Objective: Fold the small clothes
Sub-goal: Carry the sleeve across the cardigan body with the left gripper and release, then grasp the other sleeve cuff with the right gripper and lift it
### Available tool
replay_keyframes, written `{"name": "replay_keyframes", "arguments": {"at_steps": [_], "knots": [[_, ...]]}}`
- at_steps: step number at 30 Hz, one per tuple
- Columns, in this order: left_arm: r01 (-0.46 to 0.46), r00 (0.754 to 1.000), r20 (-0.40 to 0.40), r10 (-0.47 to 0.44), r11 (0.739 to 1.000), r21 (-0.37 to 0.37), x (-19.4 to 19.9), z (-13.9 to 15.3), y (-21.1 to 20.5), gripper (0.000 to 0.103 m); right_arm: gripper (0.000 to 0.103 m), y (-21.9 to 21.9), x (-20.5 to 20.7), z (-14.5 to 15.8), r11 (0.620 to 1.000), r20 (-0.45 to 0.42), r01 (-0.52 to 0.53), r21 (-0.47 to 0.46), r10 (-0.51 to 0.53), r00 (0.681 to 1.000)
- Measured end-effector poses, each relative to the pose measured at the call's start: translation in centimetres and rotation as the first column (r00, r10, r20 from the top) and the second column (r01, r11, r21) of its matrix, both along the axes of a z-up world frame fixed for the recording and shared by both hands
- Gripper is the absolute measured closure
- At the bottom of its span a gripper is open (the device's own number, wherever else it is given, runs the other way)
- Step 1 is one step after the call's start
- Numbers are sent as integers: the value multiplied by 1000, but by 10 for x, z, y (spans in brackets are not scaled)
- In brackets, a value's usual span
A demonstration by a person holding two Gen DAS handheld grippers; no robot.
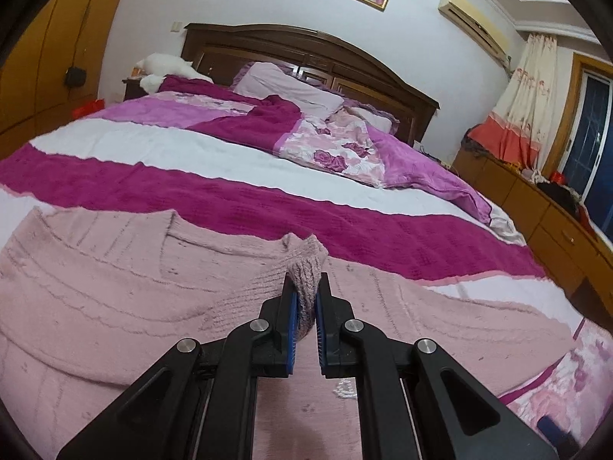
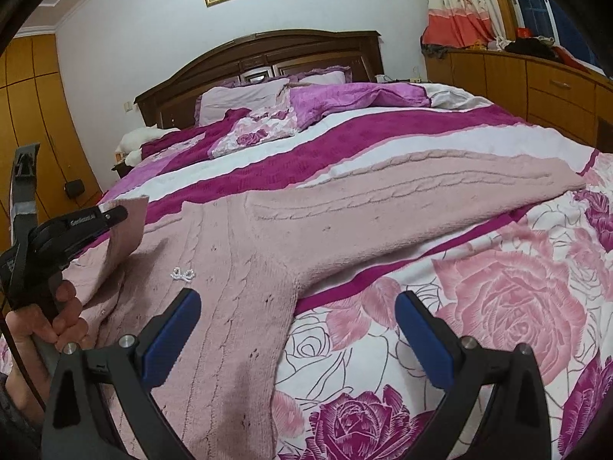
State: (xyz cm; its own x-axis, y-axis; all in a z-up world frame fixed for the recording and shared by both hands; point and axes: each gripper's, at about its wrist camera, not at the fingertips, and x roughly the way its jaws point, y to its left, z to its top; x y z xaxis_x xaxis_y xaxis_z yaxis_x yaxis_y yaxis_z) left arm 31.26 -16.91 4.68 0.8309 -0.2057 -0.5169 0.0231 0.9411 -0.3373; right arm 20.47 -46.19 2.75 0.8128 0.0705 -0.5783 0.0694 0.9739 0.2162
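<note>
A pale pink cable-knit sweater (image 2: 245, 253) lies spread on the bed, one sleeve (image 2: 440, 188) stretched out to the right. My left gripper (image 1: 305, 287) is shut on the cuff (image 1: 306, 268) of the other sleeve and holds it lifted over the sweater body (image 1: 115, 287). In the right wrist view the left gripper (image 2: 115, 216) shows at the left, holding that sleeve's cuff. My right gripper (image 2: 299, 306) is open and empty, low over the sweater's right edge and the floral sheet. A small pearl bow (image 2: 183, 274) sits on the sweater's front.
The bed has a magenta and white striped blanket (image 1: 345, 222), a rumpled purple quilt (image 1: 345, 145) and pillows (image 1: 287, 88) by the dark headboard. A rose-print sheet (image 2: 479, 306) covers the near right. Wooden cabinets (image 2: 536, 80) run along the right side, a wardrobe along the left.
</note>
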Motion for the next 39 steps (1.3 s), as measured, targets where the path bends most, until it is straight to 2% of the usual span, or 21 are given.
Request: {"name": "replay_keyframes", "arguments": {"at_steps": [3,11,17,22,26,30,33,36,39], "knots": [[17,1000,-4,-17,1000,-4,2,-2,-9,103,0,0,2,0,1000,-1,-1,-2,1,1000],[92,996,-28,-90,993,70,-3,-20,-46,103,0,-10,3,-2,999,-6,24,32,-24,1000],[99,994,-56,-97,995,32,8,-34,-55,103,0,-13,3,-3,999,2,43,3,-43,999],[113,992,-65,-110,992,51,7,-32,-62,103,0,-18,9,-7,998,-15,52,25,-52,999],[120,991,-68,-115,989,82,-7,-18,-63,103,0,-16,7,-5,999,-4,46,13,-46,999],[160,987,-25,-158,979,128,-38,10,-59,103,0,-17,5,-1,999,10,41,3,-41,999],[161,986,19,-167,971,177,-72,34,-49,94,0,-19,1,1,999,17,39,12,-39,999],[139,987,51,-154,965,222,-106,56,-29,91,0,-20,-3,4,999,29,32,7,-32,999],[118,988,67,-139,960,254,-137,66,-3,85,0,-20,-6,8,1000,36,25,-11,-25,999]]}}
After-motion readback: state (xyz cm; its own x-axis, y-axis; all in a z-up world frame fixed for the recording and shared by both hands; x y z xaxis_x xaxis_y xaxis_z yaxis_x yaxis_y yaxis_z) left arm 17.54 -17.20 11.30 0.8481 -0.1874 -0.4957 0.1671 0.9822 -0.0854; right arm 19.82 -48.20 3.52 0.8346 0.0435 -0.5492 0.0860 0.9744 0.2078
